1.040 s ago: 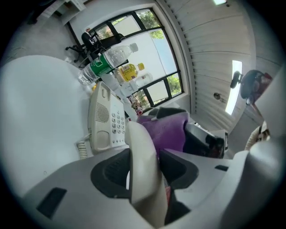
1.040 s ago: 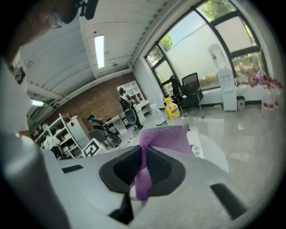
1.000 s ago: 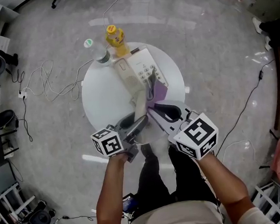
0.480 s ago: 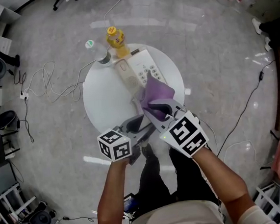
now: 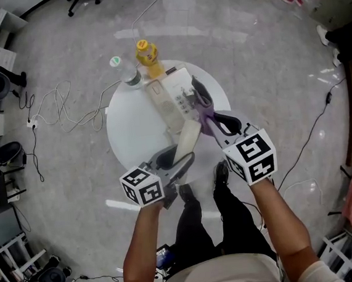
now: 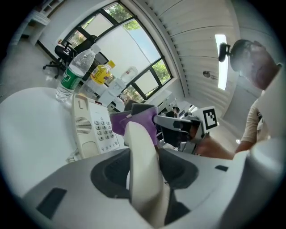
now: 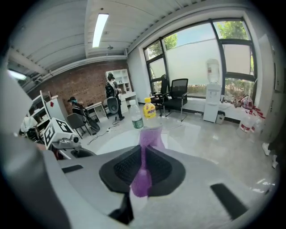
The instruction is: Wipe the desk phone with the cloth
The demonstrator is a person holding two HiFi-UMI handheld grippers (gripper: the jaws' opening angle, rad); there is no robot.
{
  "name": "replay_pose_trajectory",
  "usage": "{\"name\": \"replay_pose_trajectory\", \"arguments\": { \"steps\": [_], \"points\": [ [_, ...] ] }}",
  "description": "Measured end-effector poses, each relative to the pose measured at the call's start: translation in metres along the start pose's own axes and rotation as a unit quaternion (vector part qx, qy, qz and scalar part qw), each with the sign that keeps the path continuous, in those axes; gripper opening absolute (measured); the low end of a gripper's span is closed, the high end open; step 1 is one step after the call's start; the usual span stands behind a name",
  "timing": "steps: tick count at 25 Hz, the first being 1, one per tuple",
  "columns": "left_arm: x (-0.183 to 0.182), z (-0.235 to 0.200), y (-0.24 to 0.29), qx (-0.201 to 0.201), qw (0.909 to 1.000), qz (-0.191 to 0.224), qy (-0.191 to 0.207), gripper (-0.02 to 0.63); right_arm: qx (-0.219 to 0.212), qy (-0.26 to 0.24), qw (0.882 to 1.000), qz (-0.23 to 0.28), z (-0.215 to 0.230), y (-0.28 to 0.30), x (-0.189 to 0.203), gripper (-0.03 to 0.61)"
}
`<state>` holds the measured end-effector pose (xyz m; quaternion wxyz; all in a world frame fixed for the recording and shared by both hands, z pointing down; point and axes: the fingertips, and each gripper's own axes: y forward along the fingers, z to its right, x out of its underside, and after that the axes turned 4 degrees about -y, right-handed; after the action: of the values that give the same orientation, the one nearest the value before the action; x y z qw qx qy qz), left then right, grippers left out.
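The cream phone base [image 5: 173, 94] lies on the round white table [image 5: 131, 126]; in the left gripper view the base [image 6: 91, 127] shows its keypad. My left gripper [image 5: 176, 159] is shut on the cream handset [image 5: 187, 137], which it holds lifted off the base, and the handset [image 6: 142, 161] fills its jaws. My right gripper [image 5: 214, 118] is shut on the purple cloth [image 5: 205, 111], at the base's right side beside the handset's far end. The cloth [image 7: 144, 172] hangs pinched between the right jaws and drapes by the handset tip as a purple fold [image 6: 134, 121].
A yellow bottle [image 5: 146, 52] and a clear water bottle [image 5: 126, 71] stand at the table's far edge behind the phone. Cables [image 5: 61, 108] trail over the floor to the left. The person's legs and shoes are under the near edge.
My right gripper has carried the cloth from the handset's near part out to the right and farther away, beside the phone base. The left gripper has stayed nearly still with the handset.
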<state>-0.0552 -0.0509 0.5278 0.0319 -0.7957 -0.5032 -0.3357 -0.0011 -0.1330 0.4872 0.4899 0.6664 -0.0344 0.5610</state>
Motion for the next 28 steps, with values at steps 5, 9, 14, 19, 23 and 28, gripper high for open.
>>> {"name": "replay_pose_trajectory", "arguments": {
  "steps": [5, 9, 14, 19, 23, 28],
  "points": [
    [-0.014, -0.009, 0.001, -0.018, 0.9994, 0.029, -0.003, 0.196, 0.016, 0.028, 0.999, 0.008, 0.014, -0.007, 0.009, 0.027],
    [-0.020, -0.015, 0.004, -0.025, 0.9986, 0.045, -0.012, 0.196, 0.018, 0.045, 0.999, 0.006, 0.020, -0.010, 0.022, 0.027],
    [-0.025, -0.020, 0.009, -0.025, 0.9971, 0.064, -0.033, 0.196, 0.016, 0.059, 0.998, -0.004, 0.025, -0.013, 0.038, 0.026],
    [-0.033, -0.026, 0.015, -0.016, 0.9937, 0.091, -0.063, 0.195, 0.011, 0.069, 0.997, -0.017, 0.024, -0.014, 0.058, 0.026],
    [-0.038, -0.035, 0.020, -0.018, 0.9915, 0.103, -0.076, 0.195, 0.002, 0.075, 0.997, -0.027, 0.019, -0.012, 0.073, 0.027],
    [-0.043, -0.054, 0.023, -0.040, 0.9880, 0.119, -0.090, 0.195, -0.007, 0.080, 0.996, -0.037, 0.015, -0.009, 0.087, 0.028]
  ]
}}
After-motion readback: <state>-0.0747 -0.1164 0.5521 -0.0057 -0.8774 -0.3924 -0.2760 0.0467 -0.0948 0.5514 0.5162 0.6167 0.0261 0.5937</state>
